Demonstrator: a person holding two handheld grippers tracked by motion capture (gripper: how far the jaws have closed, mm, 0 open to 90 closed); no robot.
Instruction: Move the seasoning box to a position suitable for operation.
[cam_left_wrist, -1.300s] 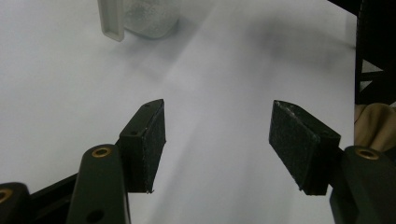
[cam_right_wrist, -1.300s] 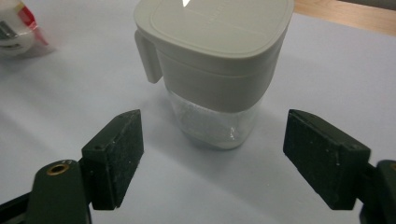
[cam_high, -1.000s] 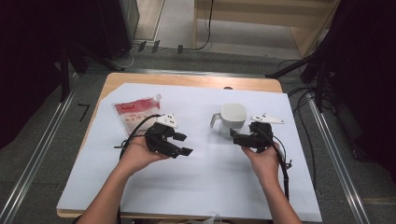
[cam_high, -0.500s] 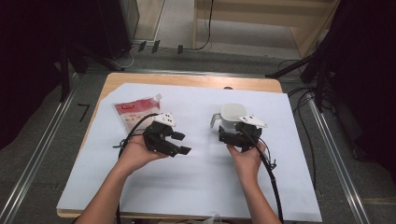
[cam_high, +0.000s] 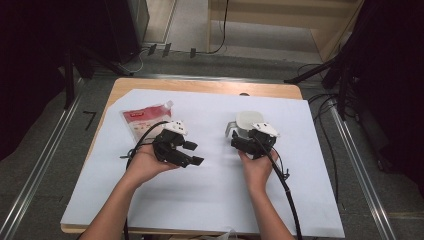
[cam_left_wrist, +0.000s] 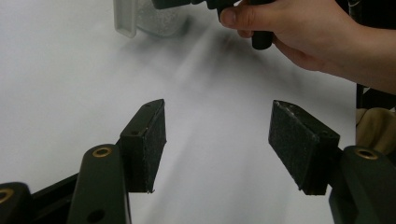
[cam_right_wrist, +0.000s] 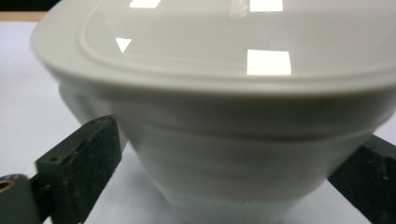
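A white lidded container (cam_high: 245, 120) with a side handle stands on the white sheet (cam_high: 215, 200) right of centre. My right gripper (cam_high: 245, 136) has come up against its near side. In the right gripper view the container (cam_right_wrist: 233, 140) sits between the two black pads (cam_right_wrist: 79, 163), with a thin gap at the left pad, so this gripper (cam_right_wrist: 233, 186) is open around it. My left gripper (cam_high: 195, 153) hovers left of centre over the sheet. It (cam_left_wrist: 217, 135) is open with nothing between its pads, and beyond it are the container (cam_left_wrist: 154, 18) and the right hand.
A red and white pouch (cam_high: 145, 122) lies flat at the back left of the sheet, just behind the left gripper. The wooden table edge (cam_high: 200, 86) runs along the back. A black cable (cam_high: 285, 185) trails from the right gripper toward the front.
The right hand has moved left and down toward the container, bringing its jaws around the container's body. The left hand and its gripper have stayed in place.
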